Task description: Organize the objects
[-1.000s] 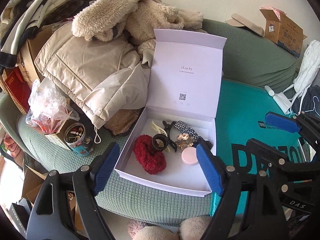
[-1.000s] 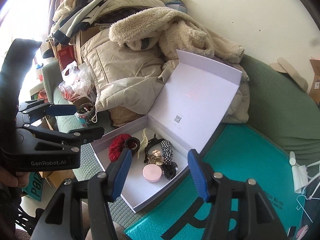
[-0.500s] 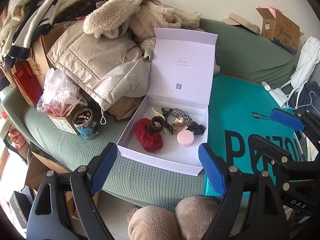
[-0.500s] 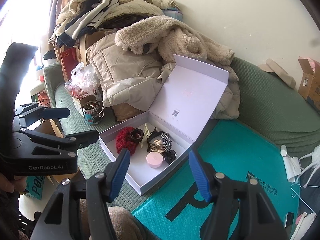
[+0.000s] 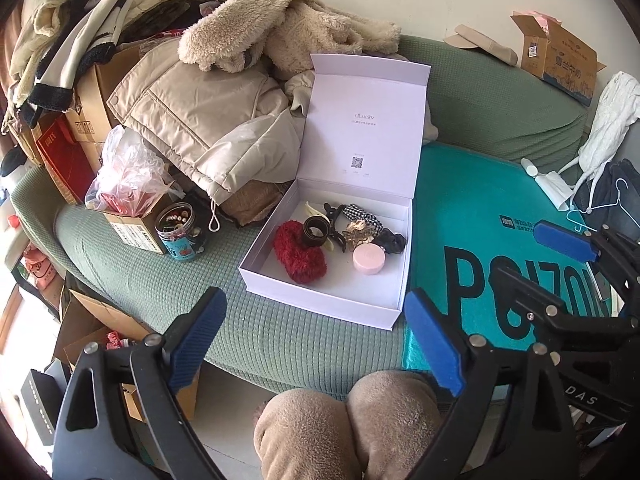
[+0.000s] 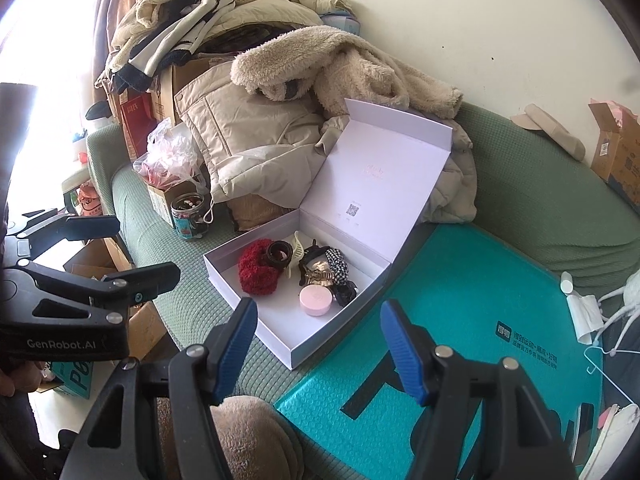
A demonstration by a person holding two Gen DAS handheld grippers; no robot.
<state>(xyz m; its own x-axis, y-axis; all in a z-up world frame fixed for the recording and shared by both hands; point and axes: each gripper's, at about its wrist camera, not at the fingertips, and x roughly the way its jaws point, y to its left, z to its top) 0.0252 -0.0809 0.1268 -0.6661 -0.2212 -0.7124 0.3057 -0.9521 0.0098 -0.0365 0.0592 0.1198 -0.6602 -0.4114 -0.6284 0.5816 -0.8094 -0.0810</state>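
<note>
An open white box (image 5: 320, 304) (image 6: 340, 320) lies on the green sofa with its lid up. Inside are a red fluffy scrunchie (image 5: 300, 256) (image 6: 258, 276), a pink round compact (image 5: 369, 259) (image 6: 316, 299), a checkered scrunchie (image 5: 360, 214), a cream claw clip (image 5: 312, 210) and a brown hair ring (image 5: 316, 232). My left gripper (image 5: 316, 336) (image 6: 144, 246) hangs in front of the box, its jaws opening with nothing between them. To the right of it, my right gripper (image 6: 318, 320) (image 5: 520, 248) is open and holds nothing.
A teal padded mailer (image 5: 460, 208) (image 6: 460, 280) lies right of the box. Coats (image 5: 208, 120) are piled behind it to the left. A jar (image 5: 180, 232) and a carton with a plastic bag (image 5: 128, 184) stand left. A person's knees (image 5: 348, 420) are below.
Both grippers have drawn back from the box, which now looks smaller and farther off. The knees have come into view below. The left jaws stand wider.
</note>
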